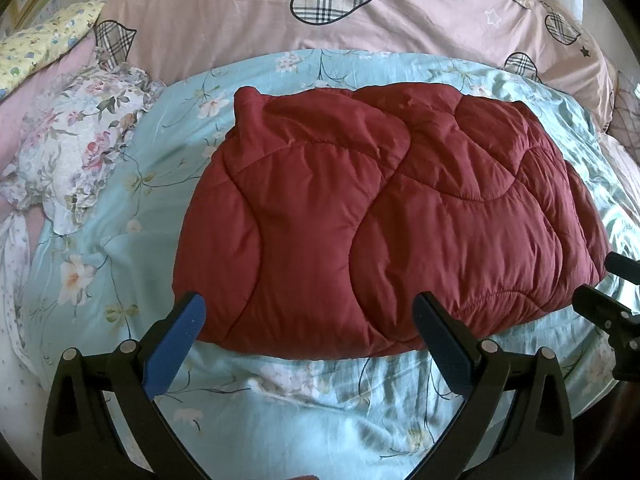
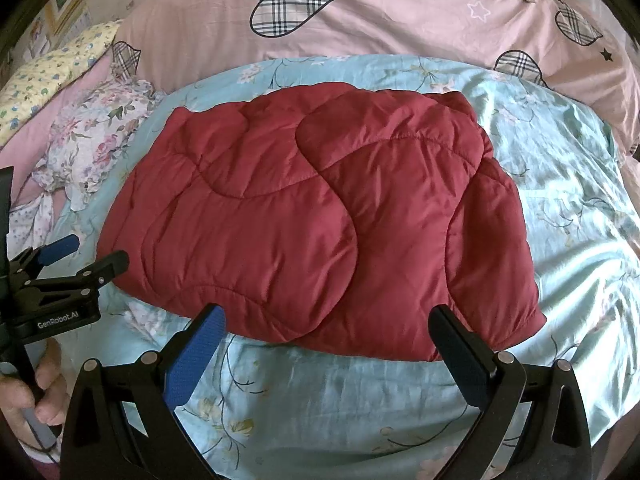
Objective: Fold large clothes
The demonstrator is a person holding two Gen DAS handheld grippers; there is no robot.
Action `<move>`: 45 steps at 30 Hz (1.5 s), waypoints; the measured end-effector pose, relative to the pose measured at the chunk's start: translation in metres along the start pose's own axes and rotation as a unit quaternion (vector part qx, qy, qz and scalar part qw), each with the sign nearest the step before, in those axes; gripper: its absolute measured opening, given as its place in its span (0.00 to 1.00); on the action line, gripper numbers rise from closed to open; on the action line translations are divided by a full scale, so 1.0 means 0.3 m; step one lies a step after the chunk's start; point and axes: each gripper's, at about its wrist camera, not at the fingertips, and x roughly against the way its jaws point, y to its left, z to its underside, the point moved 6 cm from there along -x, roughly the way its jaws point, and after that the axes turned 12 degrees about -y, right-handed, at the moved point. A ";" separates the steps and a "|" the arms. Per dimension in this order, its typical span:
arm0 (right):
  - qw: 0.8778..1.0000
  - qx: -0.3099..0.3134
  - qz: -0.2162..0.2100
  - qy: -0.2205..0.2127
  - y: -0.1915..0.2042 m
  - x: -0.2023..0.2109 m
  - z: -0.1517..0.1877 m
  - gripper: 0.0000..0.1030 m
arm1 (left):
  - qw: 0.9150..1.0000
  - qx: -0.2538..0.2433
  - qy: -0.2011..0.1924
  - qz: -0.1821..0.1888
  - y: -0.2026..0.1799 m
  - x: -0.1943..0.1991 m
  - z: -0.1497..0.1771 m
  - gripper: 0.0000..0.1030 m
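A dark red quilted jacket [image 1: 392,216] lies folded in a compact bundle on the light blue floral sheet [image 1: 280,412]; it also shows in the right wrist view [image 2: 320,220]. My left gripper [image 1: 310,320] is open and empty, its fingertips just over the jacket's near edge. My right gripper [image 2: 328,332] is open and empty at the jacket's near edge. The left gripper also shows at the left of the right wrist view [image 2: 90,250], and the right gripper at the right edge of the left wrist view [image 1: 604,280].
A pink duvet with plaid hearts [image 1: 320,8] is piled behind the jacket. A floral ruffled cloth [image 1: 80,140] and a yellow floral pillow [image 1: 44,48] lie at the left. The blue sheet [image 2: 580,200] extends to the right of the jacket.
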 end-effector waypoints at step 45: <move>1.000 0.001 -0.003 -0.010 -0.009 0.032 -0.024 0.99 | 1.000 -0.007 -0.013 -0.002 0.005 0.019 -0.021 1.00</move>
